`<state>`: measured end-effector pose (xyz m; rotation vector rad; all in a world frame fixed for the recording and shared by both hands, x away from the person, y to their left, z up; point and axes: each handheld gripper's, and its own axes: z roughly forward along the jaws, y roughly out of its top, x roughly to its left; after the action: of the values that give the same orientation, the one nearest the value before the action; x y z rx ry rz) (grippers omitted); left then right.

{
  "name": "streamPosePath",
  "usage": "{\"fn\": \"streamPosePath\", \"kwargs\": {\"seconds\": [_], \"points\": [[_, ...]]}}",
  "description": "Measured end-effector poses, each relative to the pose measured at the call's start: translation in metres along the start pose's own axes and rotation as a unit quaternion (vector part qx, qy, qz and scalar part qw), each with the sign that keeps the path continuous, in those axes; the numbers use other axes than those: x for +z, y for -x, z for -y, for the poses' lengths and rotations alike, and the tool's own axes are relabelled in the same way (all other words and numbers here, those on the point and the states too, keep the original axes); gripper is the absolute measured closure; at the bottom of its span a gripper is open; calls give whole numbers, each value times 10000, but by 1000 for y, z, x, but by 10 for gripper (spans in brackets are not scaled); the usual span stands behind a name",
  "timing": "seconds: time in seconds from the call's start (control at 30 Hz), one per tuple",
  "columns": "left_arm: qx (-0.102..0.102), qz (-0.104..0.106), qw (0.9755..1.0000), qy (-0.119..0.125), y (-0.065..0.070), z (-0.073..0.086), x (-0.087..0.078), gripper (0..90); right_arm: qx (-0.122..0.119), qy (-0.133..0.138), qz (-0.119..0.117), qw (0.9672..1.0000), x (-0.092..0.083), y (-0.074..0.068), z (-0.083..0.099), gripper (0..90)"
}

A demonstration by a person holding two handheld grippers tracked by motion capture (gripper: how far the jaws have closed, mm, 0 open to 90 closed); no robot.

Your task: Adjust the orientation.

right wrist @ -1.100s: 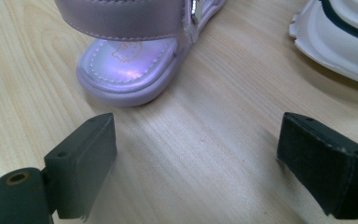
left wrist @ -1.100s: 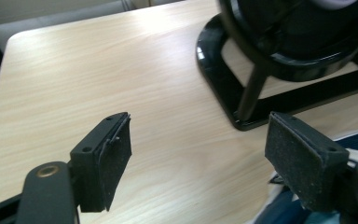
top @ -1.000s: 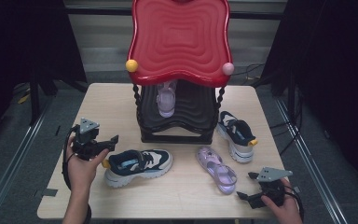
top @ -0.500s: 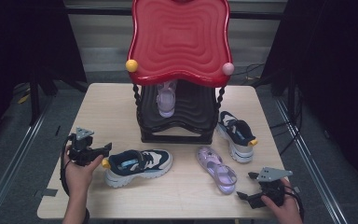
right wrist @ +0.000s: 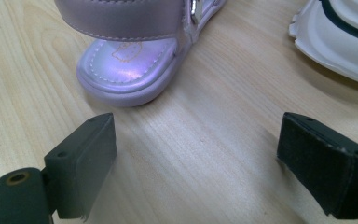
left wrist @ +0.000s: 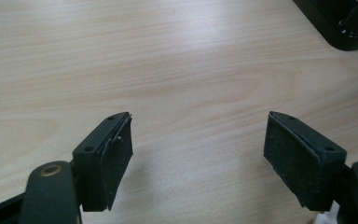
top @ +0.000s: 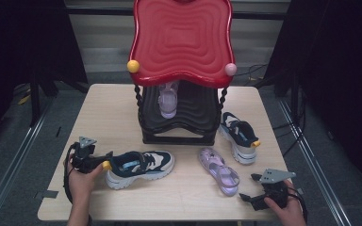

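Sneaker (top: 139, 165) lies just beside wide-spread left tongs (top: 104, 160); right tongs (top: 247, 188) gape too; no writing legible.

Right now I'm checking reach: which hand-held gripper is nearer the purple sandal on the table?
Right. The right hand-held gripper sits just beside the purple sandal's toe; the left hand-held gripper is beyond the sneaker.

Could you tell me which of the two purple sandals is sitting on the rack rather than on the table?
The sandal on the rack's black lower shelf, under the red top, toe pointing forward; the other sandal lies flat on the table near the right tongs.
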<state>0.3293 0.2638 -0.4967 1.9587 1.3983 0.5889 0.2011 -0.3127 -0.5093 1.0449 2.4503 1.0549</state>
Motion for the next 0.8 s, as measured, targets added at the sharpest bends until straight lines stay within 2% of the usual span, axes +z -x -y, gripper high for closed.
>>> {"fn": "streamPosePath", "kwargs": {"seconds": [0.27, 0.37, 0.5, 0.8], "points": [[53, -18, 9999, -89, 2, 5, 7, 237, -7, 1, 1, 10000, 0, 0, 0, 111], [-9, 7, 10000, -37, 1, 7, 8, 228, -8, 2, 3, 10000, 0, 0, 0, 111], [51, 13, 10000, 53, 0, 8, 10, 217, -19, 10, 0, 10000, 0, 0, 0, 111], [35, 38, 10000, 36, -3, 5, 14, 187, -13, 8, 3, 10000, 0, 0, 0, 111]]}}
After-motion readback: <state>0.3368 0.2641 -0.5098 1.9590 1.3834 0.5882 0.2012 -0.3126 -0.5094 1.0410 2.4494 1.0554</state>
